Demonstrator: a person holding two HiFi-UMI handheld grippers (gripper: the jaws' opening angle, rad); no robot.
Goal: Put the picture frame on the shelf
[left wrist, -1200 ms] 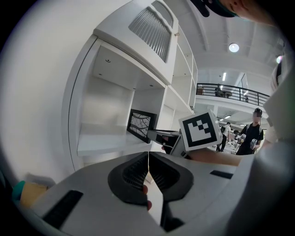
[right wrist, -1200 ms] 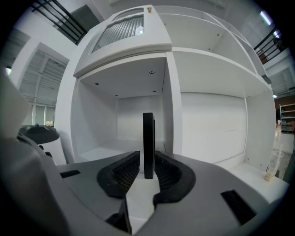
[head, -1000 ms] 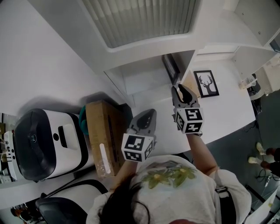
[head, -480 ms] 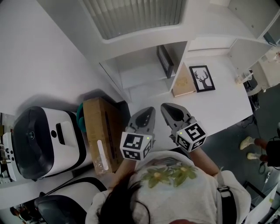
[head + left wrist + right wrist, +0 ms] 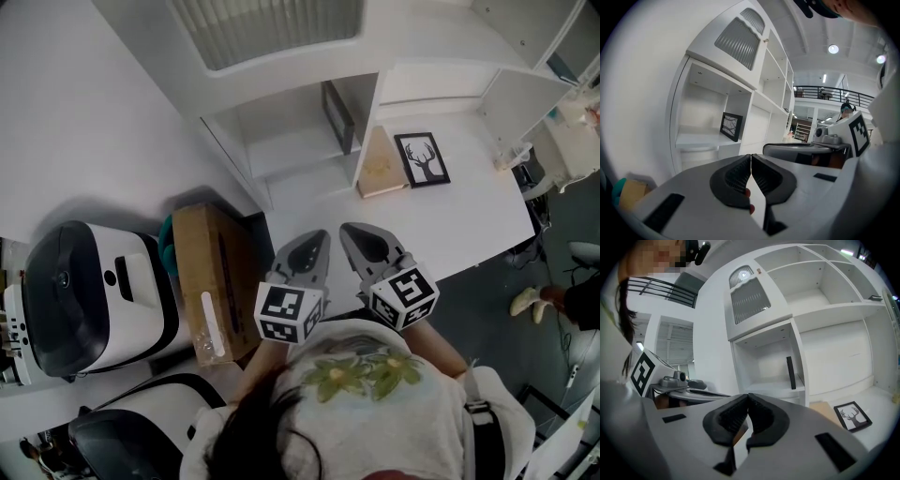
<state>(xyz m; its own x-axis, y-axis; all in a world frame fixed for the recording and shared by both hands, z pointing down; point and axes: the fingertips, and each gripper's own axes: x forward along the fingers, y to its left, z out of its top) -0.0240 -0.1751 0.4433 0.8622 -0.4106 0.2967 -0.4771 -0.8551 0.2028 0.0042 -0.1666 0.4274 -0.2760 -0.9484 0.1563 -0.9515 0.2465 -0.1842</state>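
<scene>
Left gripper (image 5: pixel 751 159): jaws shut tight, nothing in them. Right gripper (image 5: pixel 748 398): same, jaws together and empty. I hold both side by side close to my chest, over the bench (image 5: pixel 469 216) edge. The dark picture frame (image 5: pixel 337 114) stands upright on the shelf (image 5: pixel 291 155), near the cubby's right wall. A deer print (image 5: pixel 421 159) lies flat on the bench, just beside a tan board (image 5: pixel 380 169).

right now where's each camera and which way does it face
Head view: on the head, facing steeply down at the desk; hair, shirt, left gripper, right gripper show.
Left gripper view: on that gripper, facing the shelf unit; shut jaws show.
Right gripper view: likewise, plus the deer picture.
All share the shelved picture frame.
</scene>
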